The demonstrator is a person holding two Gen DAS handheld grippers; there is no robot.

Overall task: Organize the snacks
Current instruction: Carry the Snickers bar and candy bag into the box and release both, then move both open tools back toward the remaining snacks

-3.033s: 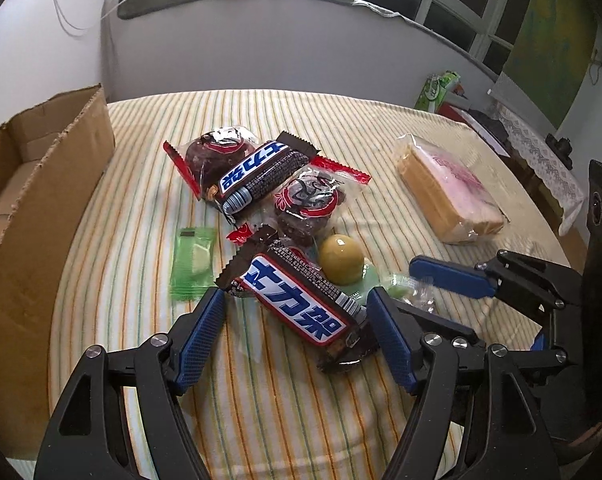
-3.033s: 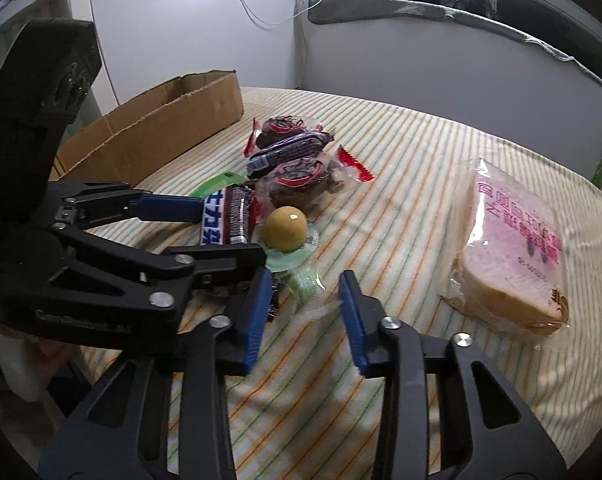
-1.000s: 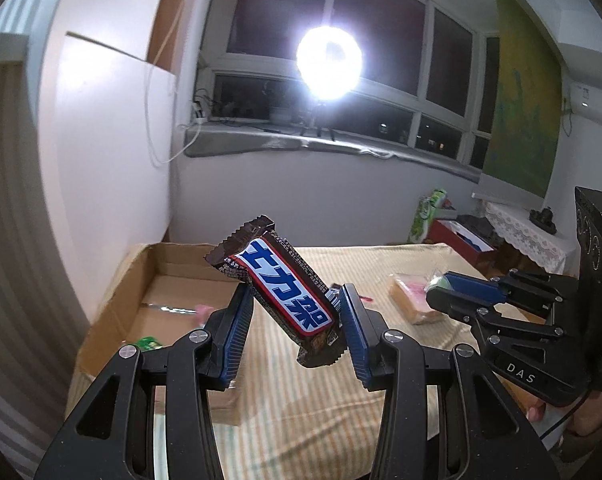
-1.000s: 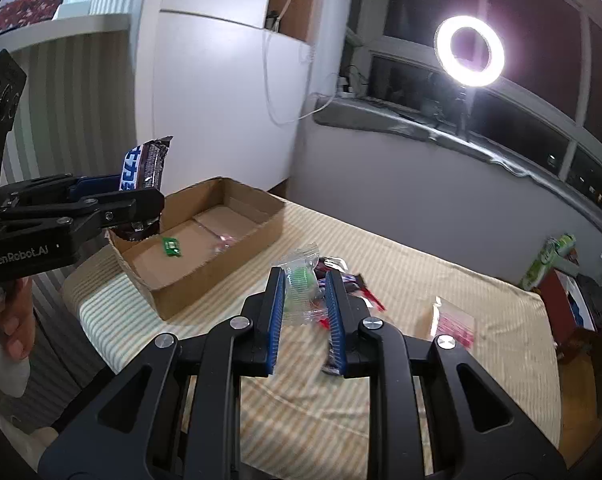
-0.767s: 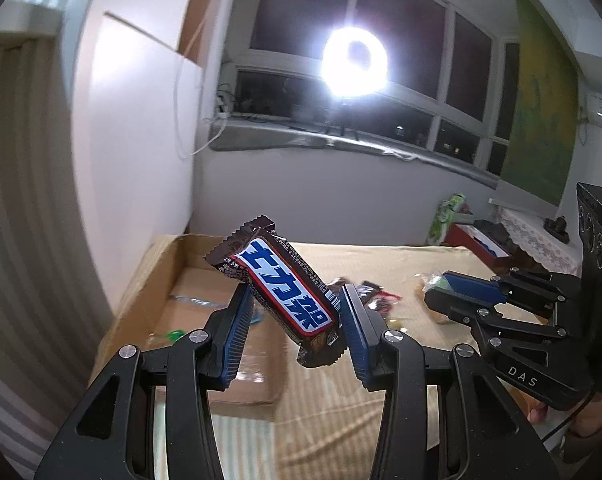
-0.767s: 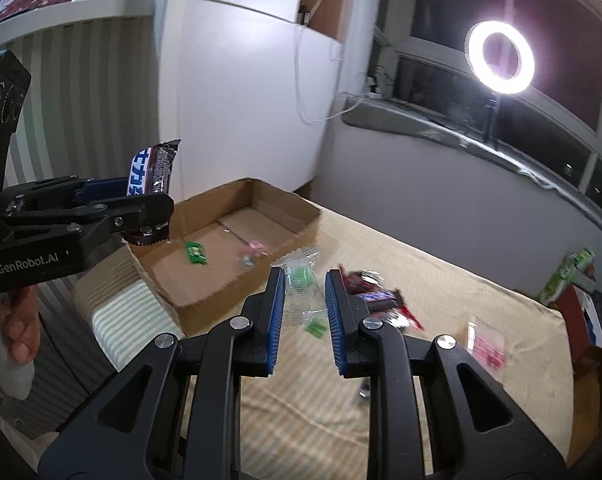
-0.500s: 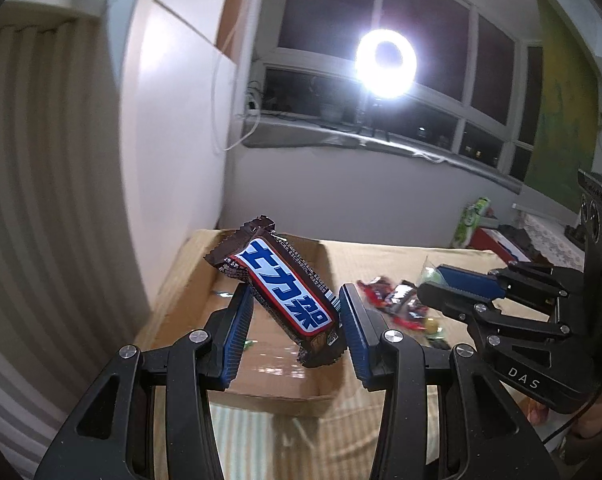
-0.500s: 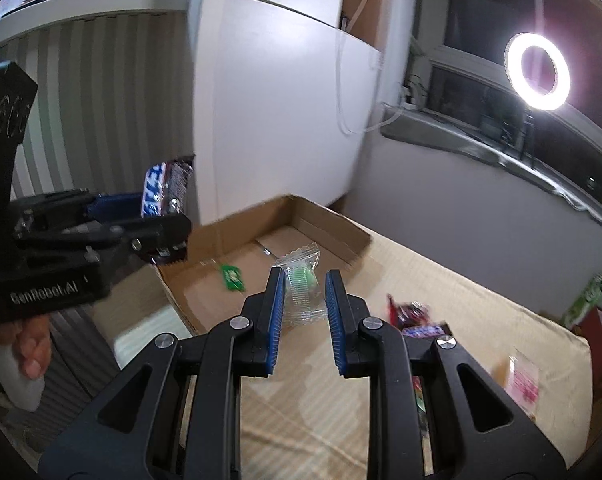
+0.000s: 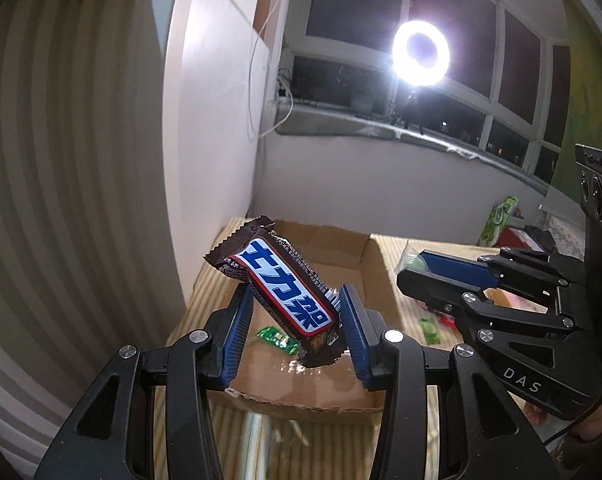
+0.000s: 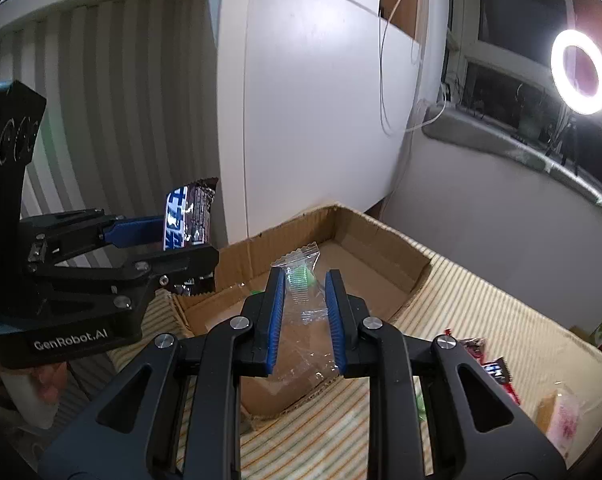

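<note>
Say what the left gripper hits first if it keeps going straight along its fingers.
Probably the floor of the cardboard box. The left gripper, jaws shut on the chocolate bar, points down into it, near a green candy. Depth is unclear.

My left gripper (image 9: pixel 297 320): black angular linkage arms, silver screw heads, ribbed blue pads; white "GenRobot.AI" lettering on its body. My right gripper (image 10: pixel 304 312): same build, side marked "DAS". A thin dark cable, possibly, trails below the "DAS" marking, near my hand (image 9: pixel 593 424).
</note>
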